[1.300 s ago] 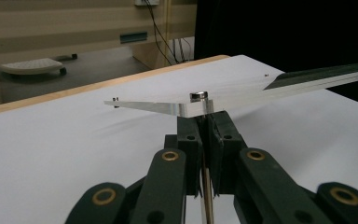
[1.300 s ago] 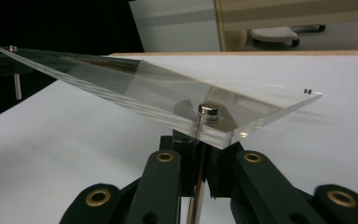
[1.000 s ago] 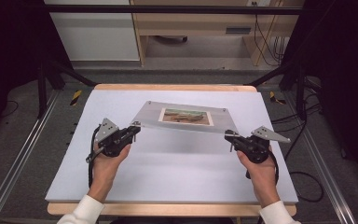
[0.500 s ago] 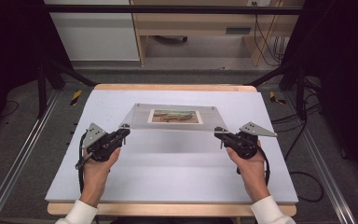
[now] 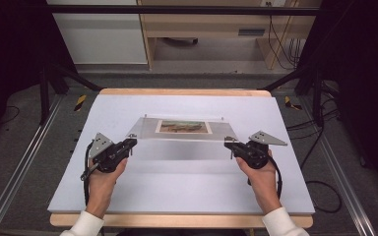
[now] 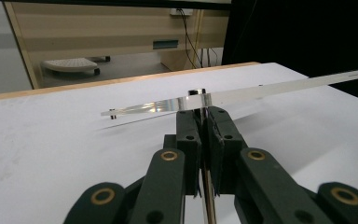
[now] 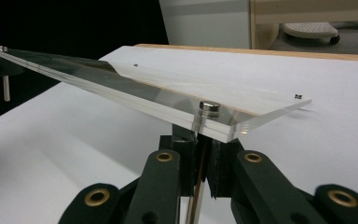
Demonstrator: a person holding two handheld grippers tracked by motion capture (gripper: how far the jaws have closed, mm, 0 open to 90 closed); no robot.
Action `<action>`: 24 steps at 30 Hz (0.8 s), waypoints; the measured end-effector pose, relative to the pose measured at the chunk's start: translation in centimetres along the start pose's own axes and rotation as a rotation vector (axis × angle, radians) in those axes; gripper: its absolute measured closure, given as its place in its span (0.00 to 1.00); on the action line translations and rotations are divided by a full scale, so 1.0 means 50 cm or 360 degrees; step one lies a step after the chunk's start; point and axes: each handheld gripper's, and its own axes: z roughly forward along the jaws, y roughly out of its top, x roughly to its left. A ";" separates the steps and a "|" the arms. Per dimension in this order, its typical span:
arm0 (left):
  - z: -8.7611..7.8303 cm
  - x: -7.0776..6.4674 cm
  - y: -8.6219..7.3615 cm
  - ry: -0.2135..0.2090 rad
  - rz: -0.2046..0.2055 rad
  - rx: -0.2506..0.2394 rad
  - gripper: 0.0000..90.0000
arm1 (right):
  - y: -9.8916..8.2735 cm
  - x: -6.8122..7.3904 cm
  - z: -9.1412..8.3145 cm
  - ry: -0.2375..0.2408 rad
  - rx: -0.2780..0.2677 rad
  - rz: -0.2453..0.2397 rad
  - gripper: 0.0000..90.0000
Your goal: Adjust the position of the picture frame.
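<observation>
The stiff, slick, chip-prone acrylic photo frame (image 5: 182, 132) hung level, the left gripper (image 5: 130, 143) clamped on its 8 o'clock corner post, the right gripper (image 5: 230, 143) clamped on its 4 o'clock post.

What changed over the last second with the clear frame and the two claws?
The acrylic picture frame and both hands came toward the table's near edge, the left claw shifting outward to the left. Both it and the right claw stayed shut on the frame's legs, holding it above the table.
</observation>
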 end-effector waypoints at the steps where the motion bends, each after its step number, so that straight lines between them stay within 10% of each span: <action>1: 0.001 0.000 -0.001 -0.0001 0.0001 -0.0001 0.92 | -0.001 0.000 0.000 -0.0001 0.0002 0.0001 0.93; 24: 0.001 0.007 -0.027 0.0019 0.0027 0.0067 0.91 | -0.016 -0.001 0.012 0.0025 0.0047 0.0000 0.93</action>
